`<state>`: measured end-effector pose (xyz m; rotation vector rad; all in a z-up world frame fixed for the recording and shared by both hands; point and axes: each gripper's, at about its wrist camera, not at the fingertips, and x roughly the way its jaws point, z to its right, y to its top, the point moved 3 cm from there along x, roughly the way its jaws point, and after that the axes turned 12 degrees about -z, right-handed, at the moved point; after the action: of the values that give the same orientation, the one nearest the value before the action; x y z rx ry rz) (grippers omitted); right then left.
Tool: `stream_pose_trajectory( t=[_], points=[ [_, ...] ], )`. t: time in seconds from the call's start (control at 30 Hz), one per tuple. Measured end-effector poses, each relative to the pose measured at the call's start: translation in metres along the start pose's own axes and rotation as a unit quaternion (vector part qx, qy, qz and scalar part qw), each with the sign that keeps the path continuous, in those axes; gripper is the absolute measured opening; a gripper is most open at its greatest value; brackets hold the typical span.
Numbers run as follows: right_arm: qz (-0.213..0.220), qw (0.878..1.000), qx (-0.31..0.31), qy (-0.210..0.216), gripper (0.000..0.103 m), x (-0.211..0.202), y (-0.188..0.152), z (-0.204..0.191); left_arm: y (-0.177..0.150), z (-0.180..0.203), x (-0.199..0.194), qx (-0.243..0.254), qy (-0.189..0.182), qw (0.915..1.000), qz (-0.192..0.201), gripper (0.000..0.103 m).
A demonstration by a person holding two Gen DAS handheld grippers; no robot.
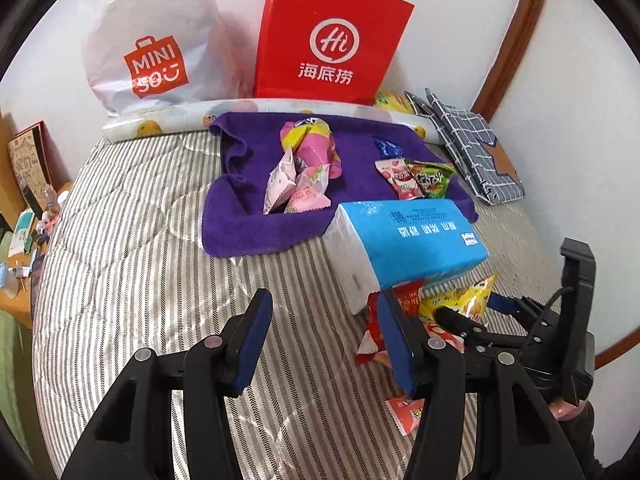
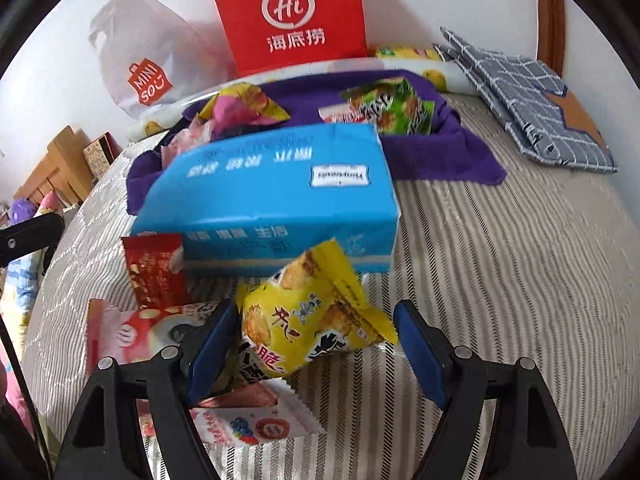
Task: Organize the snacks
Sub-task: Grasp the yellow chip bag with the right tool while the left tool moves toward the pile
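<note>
A purple towel (image 1: 248, 216) lies on the striped bed, with pink and yellow snack packets (image 1: 304, 168) on its left part and red and green packets (image 1: 420, 178) on its right. A blue tissue pack (image 1: 404, 240) lies at its near edge. In front of the pack is a pile of loose snacks. My right gripper (image 2: 316, 344) is open, with a yellow snack packet (image 2: 312, 320) between its fingers. Red packets (image 2: 156, 272) and a white packet (image 2: 256, 424) lie beside it. My left gripper (image 1: 324, 340) is open and empty above the bedspread, left of the pile.
A red paper bag (image 1: 332, 40) and a white Miniso bag (image 1: 148, 52) lean on the wall behind the towel. A rolled printed sheet (image 1: 160, 120) lies along the wall. A folded checked cloth (image 1: 472, 148) lies at right. A wooden side table (image 1: 20, 216) with small items stands at left.
</note>
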<state>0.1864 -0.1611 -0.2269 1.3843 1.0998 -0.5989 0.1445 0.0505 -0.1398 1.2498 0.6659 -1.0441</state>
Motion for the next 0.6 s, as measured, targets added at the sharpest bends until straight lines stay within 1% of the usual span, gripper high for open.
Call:
stream_pose_trajectory(
  t=[0.07, 0.13, 0.2, 0.23, 0.33, 0.47, 0.6],
  points=[
    [0.004, 1.000, 0.000, 0.000, 0.080, 0.001, -0.001, 0.001, -0.001, 0.000, 0.004, -0.001, -0.001, 1.0000, -0.005, 0.054],
    [0.002, 1.000, -0.001, 0.002, 0.078, 0.000, 0.000, 0.001, -0.001, 0.002, 0.007, -0.003, -0.002, 1.0000, -0.009, 0.054],
    [-0.002, 1.000, -0.004, 0.004, 0.069, 0.000, 0.000, 0.002, -0.001, 0.004, 0.010, -0.002, -0.006, 0.9999, -0.013, 0.054],
    [-0.005, 1.000, -0.008, 0.004, 0.068, 0.000, 0.001, 0.001, -0.001, 0.006, 0.011, -0.002, -0.008, 0.9999, -0.014, 0.054],
    [0.002, 1.000, -0.004, 0.013, 0.068, -0.005, 0.001, 0.002, -0.002, 0.012, 0.014, 0.003, -0.018, 0.9997, -0.018, 0.054],
    [0.018, 1.000, 0.001, 0.023, 0.068, -0.016, 0.000, 0.004, -0.001, 0.022, 0.018, 0.011, -0.044, 0.9987, -0.025, 0.054],
    [0.036, 0.999, 0.003, 0.028, 0.068, -0.030, 0.000, 0.005, 0.001, 0.029, 0.025, 0.016, -0.039, 0.9986, -0.034, 0.054]
  ],
)
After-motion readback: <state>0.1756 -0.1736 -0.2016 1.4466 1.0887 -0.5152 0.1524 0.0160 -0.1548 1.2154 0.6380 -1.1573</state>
